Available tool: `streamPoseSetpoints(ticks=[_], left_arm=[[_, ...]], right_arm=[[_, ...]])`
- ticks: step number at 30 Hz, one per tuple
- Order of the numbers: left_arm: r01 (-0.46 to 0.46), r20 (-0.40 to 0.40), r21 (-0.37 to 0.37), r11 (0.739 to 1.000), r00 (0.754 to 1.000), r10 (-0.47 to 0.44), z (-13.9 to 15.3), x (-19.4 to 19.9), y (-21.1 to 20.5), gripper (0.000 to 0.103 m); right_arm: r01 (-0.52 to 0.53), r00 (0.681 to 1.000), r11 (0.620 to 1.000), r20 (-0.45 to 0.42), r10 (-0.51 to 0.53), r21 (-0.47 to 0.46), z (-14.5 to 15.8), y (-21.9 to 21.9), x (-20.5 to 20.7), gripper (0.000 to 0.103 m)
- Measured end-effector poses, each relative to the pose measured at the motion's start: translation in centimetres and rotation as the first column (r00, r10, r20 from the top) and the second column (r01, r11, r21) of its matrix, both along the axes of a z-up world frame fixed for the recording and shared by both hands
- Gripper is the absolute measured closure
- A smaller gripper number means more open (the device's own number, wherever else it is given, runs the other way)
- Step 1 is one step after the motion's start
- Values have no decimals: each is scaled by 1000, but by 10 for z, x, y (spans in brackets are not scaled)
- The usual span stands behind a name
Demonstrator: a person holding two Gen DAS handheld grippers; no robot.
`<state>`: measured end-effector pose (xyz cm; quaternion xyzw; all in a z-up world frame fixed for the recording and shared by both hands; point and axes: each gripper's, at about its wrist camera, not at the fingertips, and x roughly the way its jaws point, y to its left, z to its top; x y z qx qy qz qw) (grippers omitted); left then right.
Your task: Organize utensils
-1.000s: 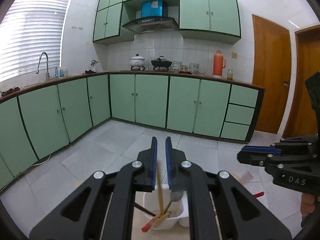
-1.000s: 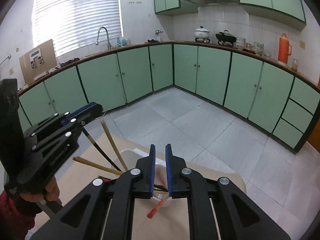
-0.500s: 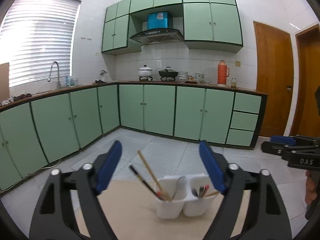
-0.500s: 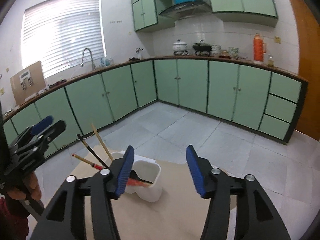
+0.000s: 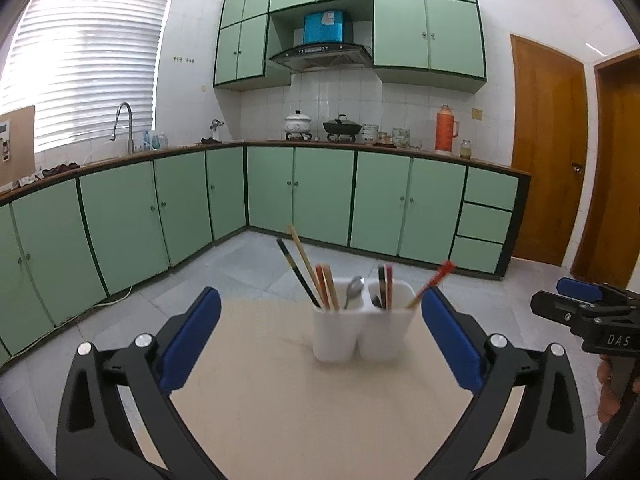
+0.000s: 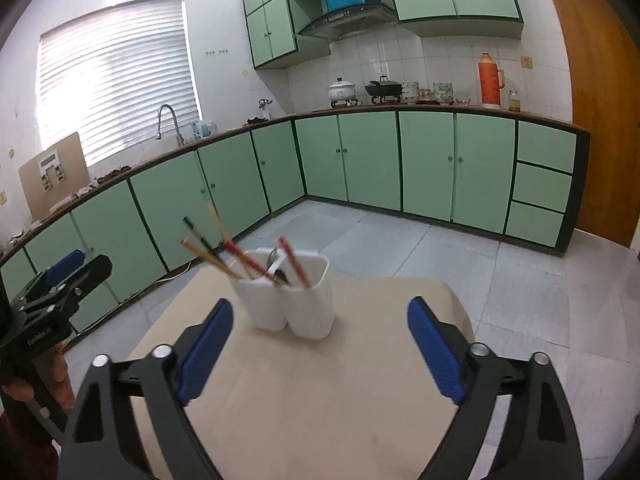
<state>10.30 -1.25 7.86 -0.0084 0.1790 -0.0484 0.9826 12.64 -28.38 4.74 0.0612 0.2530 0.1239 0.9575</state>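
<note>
Utensils [image 5: 320, 276] are seen standing in a white two-compartment holder [image 5: 360, 332] on the beige worktop [image 5: 304, 408], ahead of both sets of jaws and touched by neither. The jaws of the left gripper [image 5: 320, 344] are spread wide and are opening, with only bare worktop between the blue pads; the holder stands beyond their tips. The jaws of the right gripper [image 6: 320, 346] are likewise spread and opening, with nothing pinched.

In the left wrist view, white letters reading "DAS" are made out on the black body of the right gripper at the right edge; a line of small print on the left gripper's body in the right wrist view cannot be read.

The long axes of the utensils run steeply upward. In the left compartment, a black chopstick [image 5: 298, 272] and pale wooden chopsticks [image 5: 306, 266] lean up and to the left, with a metal spoon [image 5: 354, 290] held bowl upward beside them. In the right compartment, dark and red sticks [image 5: 385, 284] stand nearly upright, and a red-ended chopstick [image 5: 434, 282] leans up and to the right.

A gloved hand [image 6: 24, 376] is seen on the left gripper's handle.
</note>
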Motion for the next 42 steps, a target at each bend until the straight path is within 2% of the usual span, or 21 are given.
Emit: streamPoseSetpoints(ticks=[3,7,10,21,42], left_arm=[[-1,-11,-5,1000,1000,1,0,-15,2,5],[-4,-26,-30,1000,1000,3,1,-33,7,5],[-11,-25,-10,1000,1000,11,3,-44,7,5],[12,-31,15,1000,999,-12,3,-80,1,5],[20,-28,13,1000,999,-19,7,-91,2,5]], right_arm=[[-1,1000,1000,12,1,20,1,2,-16,6],[10,999,1000,31,-11,21,2,5,-36,6],[31,998,999,59,-30,-21,4,12,-49,6],[-27,996,998,89,32,-56,9,38,-81,6],[-52,994,997,93,57,-57,12,49,-94,6]])
